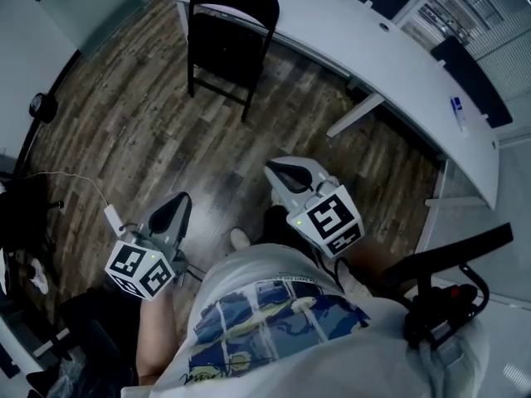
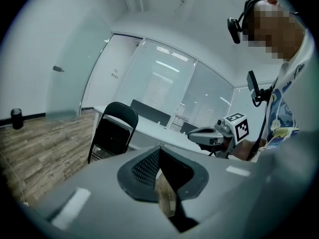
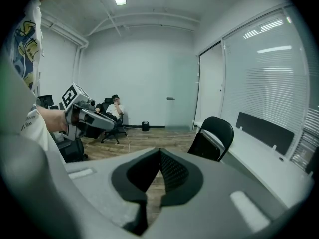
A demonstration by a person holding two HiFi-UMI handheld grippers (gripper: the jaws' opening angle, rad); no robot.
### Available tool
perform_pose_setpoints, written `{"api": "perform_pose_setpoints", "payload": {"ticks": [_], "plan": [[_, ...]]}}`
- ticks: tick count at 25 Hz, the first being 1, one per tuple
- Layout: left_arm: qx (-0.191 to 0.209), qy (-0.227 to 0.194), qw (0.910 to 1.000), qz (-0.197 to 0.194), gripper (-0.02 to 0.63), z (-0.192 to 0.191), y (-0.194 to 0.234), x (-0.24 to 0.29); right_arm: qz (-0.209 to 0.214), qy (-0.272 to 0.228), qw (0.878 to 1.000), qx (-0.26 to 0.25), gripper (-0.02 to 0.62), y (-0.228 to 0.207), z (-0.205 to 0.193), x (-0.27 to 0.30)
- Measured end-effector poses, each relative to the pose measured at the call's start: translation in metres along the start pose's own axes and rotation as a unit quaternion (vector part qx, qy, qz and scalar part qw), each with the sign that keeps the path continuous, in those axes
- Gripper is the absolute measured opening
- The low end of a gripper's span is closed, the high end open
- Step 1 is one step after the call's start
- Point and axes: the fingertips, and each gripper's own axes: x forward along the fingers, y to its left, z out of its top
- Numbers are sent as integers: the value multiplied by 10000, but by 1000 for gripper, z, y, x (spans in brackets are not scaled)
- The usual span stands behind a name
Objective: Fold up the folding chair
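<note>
While the black folding chair (image 1: 231, 36) is standing open beside the white worktop (image 1: 398, 65), far from me, I am holding my left claw (image 1: 172, 212) and right claw (image 1: 290, 172) closed on nothing. All the folding is waiting.

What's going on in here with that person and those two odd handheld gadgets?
A person stands holding a claw tool in each hand. The left claw and right claw are both closed and empty. Ahead, a black folding chair stands open beside the white desk, apart from both claws. Nothing touches the chair, so the folding has not begun.
</note>
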Motion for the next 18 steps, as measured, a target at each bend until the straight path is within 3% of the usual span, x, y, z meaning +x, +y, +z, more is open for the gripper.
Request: {"api": "perform_pose_setpoints", "payload": {"ticks": [18], "plan": [[92, -189, 9997, -92, 5, -23, -30, -45, -137, -100, 9997, -163, 3, 47, -4, -44]]}}
